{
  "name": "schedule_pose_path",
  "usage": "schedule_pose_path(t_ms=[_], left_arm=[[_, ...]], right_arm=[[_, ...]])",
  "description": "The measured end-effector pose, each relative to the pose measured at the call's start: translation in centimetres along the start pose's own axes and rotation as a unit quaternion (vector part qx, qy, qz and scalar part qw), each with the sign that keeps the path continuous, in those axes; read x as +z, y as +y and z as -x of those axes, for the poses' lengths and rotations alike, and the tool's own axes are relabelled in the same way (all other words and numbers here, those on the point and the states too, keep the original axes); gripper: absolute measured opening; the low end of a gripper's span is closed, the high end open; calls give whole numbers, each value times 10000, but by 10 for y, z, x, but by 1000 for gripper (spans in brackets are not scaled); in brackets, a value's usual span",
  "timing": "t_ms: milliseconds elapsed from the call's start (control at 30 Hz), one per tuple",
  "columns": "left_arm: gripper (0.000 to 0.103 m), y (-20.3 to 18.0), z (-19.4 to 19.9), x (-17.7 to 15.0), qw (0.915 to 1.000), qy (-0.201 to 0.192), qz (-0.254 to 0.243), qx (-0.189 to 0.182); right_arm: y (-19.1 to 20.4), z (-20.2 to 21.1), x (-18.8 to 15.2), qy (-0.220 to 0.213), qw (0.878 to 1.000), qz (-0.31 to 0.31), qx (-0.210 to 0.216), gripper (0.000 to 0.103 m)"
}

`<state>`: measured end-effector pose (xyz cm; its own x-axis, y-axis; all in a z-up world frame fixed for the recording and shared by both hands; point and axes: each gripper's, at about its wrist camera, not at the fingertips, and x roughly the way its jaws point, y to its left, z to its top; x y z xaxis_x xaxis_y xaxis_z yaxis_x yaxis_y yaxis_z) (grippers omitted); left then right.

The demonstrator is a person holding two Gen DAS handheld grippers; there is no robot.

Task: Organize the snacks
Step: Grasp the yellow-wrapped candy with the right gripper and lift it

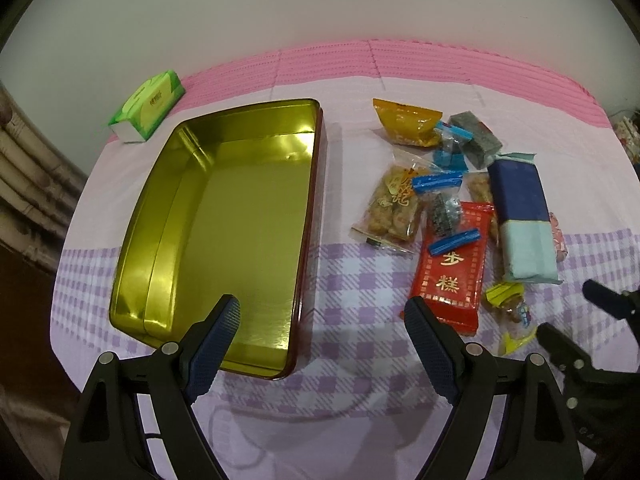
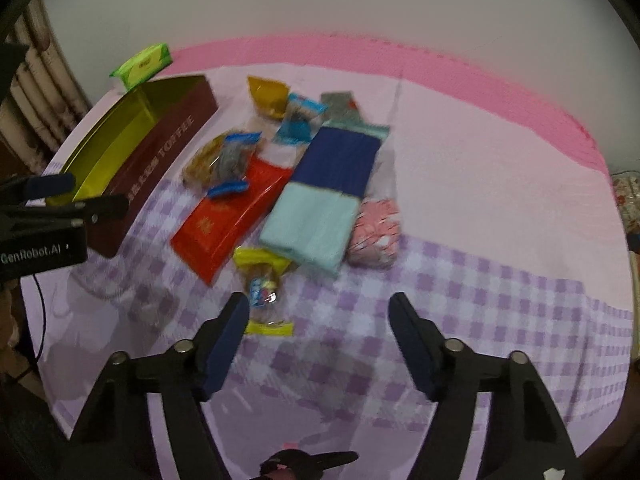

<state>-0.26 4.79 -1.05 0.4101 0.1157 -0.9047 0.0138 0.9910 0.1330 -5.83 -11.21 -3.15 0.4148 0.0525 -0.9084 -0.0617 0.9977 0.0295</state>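
An empty gold-lined tin [image 1: 224, 216] with dark red sides [image 2: 160, 168] lies on the cloth. To its right is a pile of snacks: a red packet [image 1: 452, 276] [image 2: 228, 220], a blue and mint packet [image 1: 524, 216] [image 2: 324, 200], a clear bag of fried snacks [image 1: 394, 208], an orange pouch [image 1: 408, 122], a yellow-ended candy [image 1: 510, 312] [image 2: 262, 288] and a pink packet [image 2: 374, 232]. My left gripper [image 1: 322, 316] is open and empty above the tin's near right corner. My right gripper [image 2: 320, 312] is open and empty, just short of the yellow candy.
A green tissue pack [image 1: 150, 106] [image 2: 142, 64] lies behind the tin. The cloth [image 2: 480, 280] is lilac check with a pink band at the back, against a pale wall. The left gripper shows in the right wrist view [image 2: 60, 200]. A cable [image 2: 40, 320] hangs at the left.
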Motion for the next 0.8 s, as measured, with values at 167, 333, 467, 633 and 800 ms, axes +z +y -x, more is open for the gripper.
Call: schedule_pose_path(t_ms=[167,333,467,633,800], left_arm=[[84,0,-2,1,10000,5,-28,-39],[84,-1,-6,3,10000,32,-42,-50],[84,-3,-9,4,10000,67,-47,-43],[84,-6,-12,5,9999,92,-98,-17],[84,-8,-12,5,9999,92,-117,-10]], right_arm=[[8,-14,1,136,9998,112,112,61],[13,-28,2,271,9993,121,207,51],[16,-35,3,313,9989,158,296,42],[21,-36,5,244,9990,279,255,31],[22,-37,5,231,9989,290,289,24]])
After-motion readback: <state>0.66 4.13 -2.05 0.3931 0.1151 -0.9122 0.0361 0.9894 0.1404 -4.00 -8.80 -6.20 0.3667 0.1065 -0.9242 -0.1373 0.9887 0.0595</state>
